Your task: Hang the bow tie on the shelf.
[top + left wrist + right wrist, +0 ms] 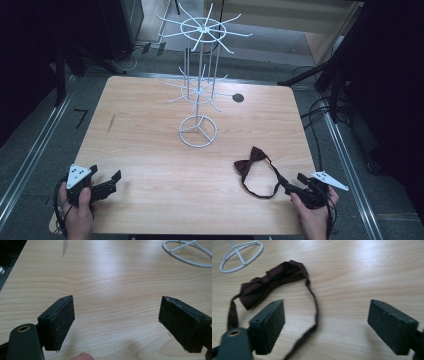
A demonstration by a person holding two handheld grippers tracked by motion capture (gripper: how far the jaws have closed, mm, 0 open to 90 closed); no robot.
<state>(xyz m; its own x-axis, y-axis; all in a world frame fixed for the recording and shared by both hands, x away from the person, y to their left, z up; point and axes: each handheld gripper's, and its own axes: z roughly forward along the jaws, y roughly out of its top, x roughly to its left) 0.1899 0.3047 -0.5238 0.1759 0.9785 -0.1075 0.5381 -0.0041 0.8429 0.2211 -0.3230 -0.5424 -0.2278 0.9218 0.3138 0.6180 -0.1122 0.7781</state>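
**Insp. 1:** Room first: dark surrounds at frame left and right, grey floor with metal rails either side of the table (150, 150), cables on the floor at upper left and right edge. Light panel or shelving at top centre-right, detail unclear.

**Insp. 2:** Surface?

**Insp. 1:** Pale wood-grain top, rounded corners. Dark streak mark (111, 123) left of centre, dark round spot (238, 98) upper centre-right. Glare across the middle in both gripper views.

**Insp. 2:** Items on it?

**Insp. 1:** White wire rack (199, 80), upright, ring base at frame centre, two tiers of radiating hooks. Dark maroon bow tie (250, 161) lower right of centre, flat on the wood, strap looping toward the lower right corner.

**Insp. 2:** Tools?

**Insp. 1:** Left gripper (107, 184), lower left, held in a hand (79, 212); jaws wide apart, nothing btwn them, bare wood ahead. Right gripper (294, 183), lower right corner, in the other hand (312, 215); jaws likewise spread wide, gripping nothing. Right gripper view: strap runs btwn the jaws near the left-hand one; contact w/ strap, cannot tell.
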